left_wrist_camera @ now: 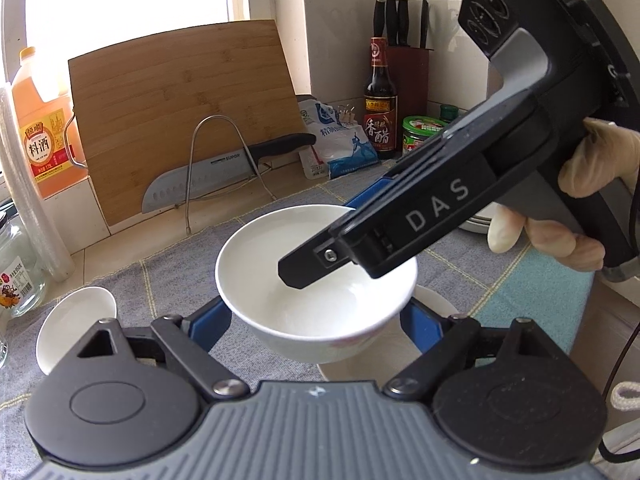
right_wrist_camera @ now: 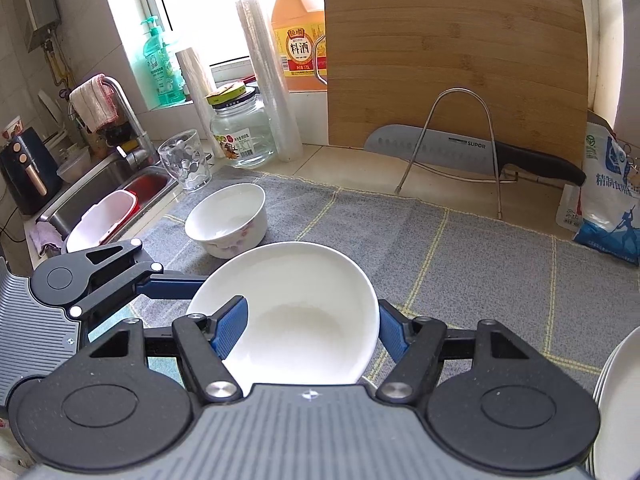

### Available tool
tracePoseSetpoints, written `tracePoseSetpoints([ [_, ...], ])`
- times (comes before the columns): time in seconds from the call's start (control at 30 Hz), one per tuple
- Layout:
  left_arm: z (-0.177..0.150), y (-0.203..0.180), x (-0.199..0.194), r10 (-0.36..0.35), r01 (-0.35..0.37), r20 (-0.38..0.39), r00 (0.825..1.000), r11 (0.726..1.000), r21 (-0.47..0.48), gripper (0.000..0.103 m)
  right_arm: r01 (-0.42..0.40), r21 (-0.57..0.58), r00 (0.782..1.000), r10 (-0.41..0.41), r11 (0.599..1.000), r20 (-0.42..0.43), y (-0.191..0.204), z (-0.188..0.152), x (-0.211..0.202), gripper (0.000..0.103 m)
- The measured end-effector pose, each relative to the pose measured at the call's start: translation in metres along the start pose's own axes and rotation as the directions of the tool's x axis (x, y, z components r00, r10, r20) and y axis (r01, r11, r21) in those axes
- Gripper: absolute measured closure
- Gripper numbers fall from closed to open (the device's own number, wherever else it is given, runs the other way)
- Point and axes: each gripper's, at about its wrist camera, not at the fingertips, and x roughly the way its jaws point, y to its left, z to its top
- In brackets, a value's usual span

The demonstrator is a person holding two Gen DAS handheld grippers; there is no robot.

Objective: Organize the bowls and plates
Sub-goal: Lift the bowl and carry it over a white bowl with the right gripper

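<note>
**Over the grey mat, one white bowl in two tools**

Above the grey checked mat (right_wrist_camera: 480,248) on the tabletop (right_wrist_camera: 340,160), clear of the cloth: a plain white bowl (left_wrist_camera: 316,292), tipped a little, mouth open toward both cameras.

Gripped low on its body by the left tool (left_wrist_camera: 318,320), one blue finger (left_wrist_camera: 216,320) pressed to each flank, jaws standing fairly wide around the curve. Seen from the right wrist, reaching in from the left at a slant, one finger running up to the bowl's left side.

Pinched as well by the right tool (left_wrist_camera: 328,240): one finger down inside the bowl, the other outside the far wall, jaws drawn in on the wall between them. From its own camera, the inner pad (right_wrist_camera: 232,328) lying on the white inside, the outer finger just beside the right rim.

Right tool sloping down from upper right to lower left across the left wrist view, handle wrapped in a gloved hand (left_wrist_camera: 592,168), fingers curled under the grip.

Directly beneath the lifted bowl, the edge of a plate (left_wrist_camera: 436,300). Well to the left on the mat, a flowered bowl (right_wrist_camera: 226,220). At the right edge, a stack of plates (right_wrist_camera: 620,400). Behind, against the wall, a cutting board (right_wrist_camera: 452,64) and a knife (right_wrist_camera: 440,146) in a wire rack.
</note>
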Motion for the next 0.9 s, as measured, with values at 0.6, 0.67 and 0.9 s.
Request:
tracePoseSetpoints([
  [0.6,-0.014,-0.026,0.006,-0.102,0.104,-0.066,0.993,0.994,0.02,0.012,0.054,0.073,0.998,-0.051,0.996,-0.04,-0.004,-0.043,-0.016,0.029],
  [0.67,-0.015,-0.027,0.006,-0.105,0.107,-0.072,0.992,0.994,0.022,0.012,0.057,0.075,0.998,-0.053,0.996,-0.045,-0.004,-0.045,-0.016,0.029],
  [0.9,-0.018,-0.027,0.01,-0.109,0.111,-0.091,0.99,0.994,0.018,0.012,0.056,0.076,0.997,-0.052,0.996,-0.054,-0.005,-0.049,-0.013,0.029],
])
